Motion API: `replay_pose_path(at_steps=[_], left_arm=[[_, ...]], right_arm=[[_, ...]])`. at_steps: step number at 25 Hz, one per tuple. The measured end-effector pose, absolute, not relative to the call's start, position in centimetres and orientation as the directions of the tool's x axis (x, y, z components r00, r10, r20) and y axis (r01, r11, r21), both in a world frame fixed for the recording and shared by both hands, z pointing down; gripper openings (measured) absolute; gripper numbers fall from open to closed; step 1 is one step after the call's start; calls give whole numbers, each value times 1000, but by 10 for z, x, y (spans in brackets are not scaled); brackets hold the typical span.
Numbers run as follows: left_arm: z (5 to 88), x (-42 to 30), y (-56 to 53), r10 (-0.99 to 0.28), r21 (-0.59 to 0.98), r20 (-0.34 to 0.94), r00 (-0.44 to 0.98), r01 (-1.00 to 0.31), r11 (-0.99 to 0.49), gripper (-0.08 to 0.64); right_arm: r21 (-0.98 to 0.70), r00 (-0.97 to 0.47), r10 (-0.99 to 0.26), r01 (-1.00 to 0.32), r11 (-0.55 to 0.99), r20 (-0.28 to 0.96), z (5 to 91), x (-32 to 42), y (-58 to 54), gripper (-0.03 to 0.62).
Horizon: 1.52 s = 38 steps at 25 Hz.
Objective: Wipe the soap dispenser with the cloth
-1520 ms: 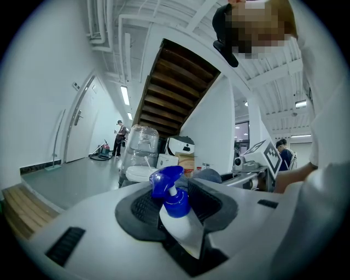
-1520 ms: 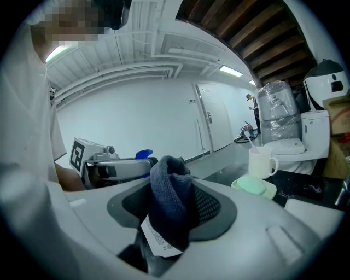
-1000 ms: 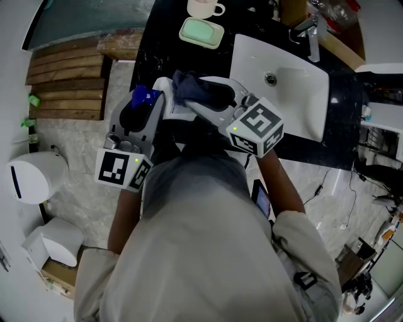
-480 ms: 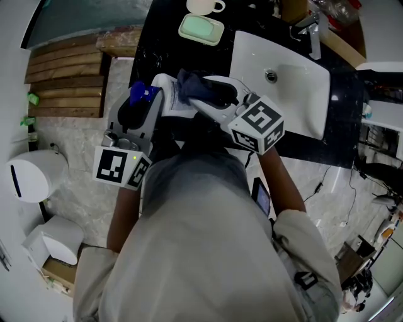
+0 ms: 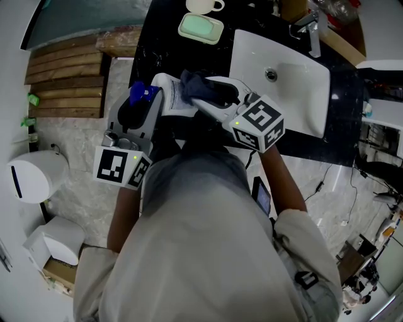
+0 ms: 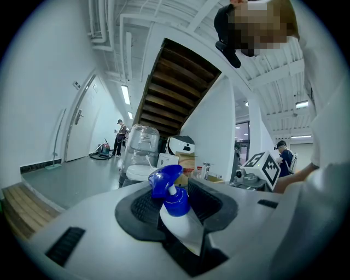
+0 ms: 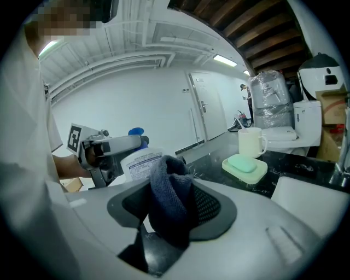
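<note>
Soap dispenser: white plastic bottle (image 5: 165,95) with a blue pump head, clamped between the jaws of the left gripper (image 5: 148,100) and lifted above the near edge of the black counter (image 5: 157,53).
Left gripper: its jaws press on the bottle's neck and shoulder, with the blue pump (image 6: 167,183) sticking out past the ribbed black pads.
Cloth: dark blue, coarse-woven and bunched into a wad (image 5: 195,85). It is pinched between the jaws of the right gripper (image 5: 211,94) and sits right against the bottle's right side.
Soap dish: pale green with rounded corners (image 5: 201,30), far on the counter, with a green bar of soap in it.
Mug: cream, with a handle (image 5: 203,6), just beyond the dish; what is in it cannot be seen.
Sink: a white rectangular basin (image 5: 296,94) on the right, with a metal drain.
Right gripper view only: the printed label on the bottle (image 7: 141,163), just behind the cloth (image 7: 169,205).
Left gripper view only: a plastic-wrapped water jug (image 6: 139,145) beyond the pump, under dark wooden stairs.
</note>
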<state>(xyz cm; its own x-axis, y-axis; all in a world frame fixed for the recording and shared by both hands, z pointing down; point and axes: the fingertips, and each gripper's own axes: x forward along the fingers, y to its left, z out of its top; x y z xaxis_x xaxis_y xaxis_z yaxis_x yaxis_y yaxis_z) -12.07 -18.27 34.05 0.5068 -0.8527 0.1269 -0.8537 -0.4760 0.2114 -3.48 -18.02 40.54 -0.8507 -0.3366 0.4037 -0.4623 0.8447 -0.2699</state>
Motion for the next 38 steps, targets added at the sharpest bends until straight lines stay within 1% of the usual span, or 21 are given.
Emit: replay_pose_path(at_steps=[25, 34, 38], left_arm=[[340, -120, -176, -854, 186, 133, 503, -859, -477, 141], [337, -114, -175, -857, 144, 131, 499, -864, -482, 141], [333, -112, -175, -859, 149, 97, 502, -861, -486, 141]], right_arm=[[-243, -815, -342, -491, 837, 467, 423, -23, -174, 179], [-226, -796, -340, -499, 837, 501, 429, -17, -162, 179], [-230, -797, -336, -497, 836, 502, 430, -16, -158, 179]])
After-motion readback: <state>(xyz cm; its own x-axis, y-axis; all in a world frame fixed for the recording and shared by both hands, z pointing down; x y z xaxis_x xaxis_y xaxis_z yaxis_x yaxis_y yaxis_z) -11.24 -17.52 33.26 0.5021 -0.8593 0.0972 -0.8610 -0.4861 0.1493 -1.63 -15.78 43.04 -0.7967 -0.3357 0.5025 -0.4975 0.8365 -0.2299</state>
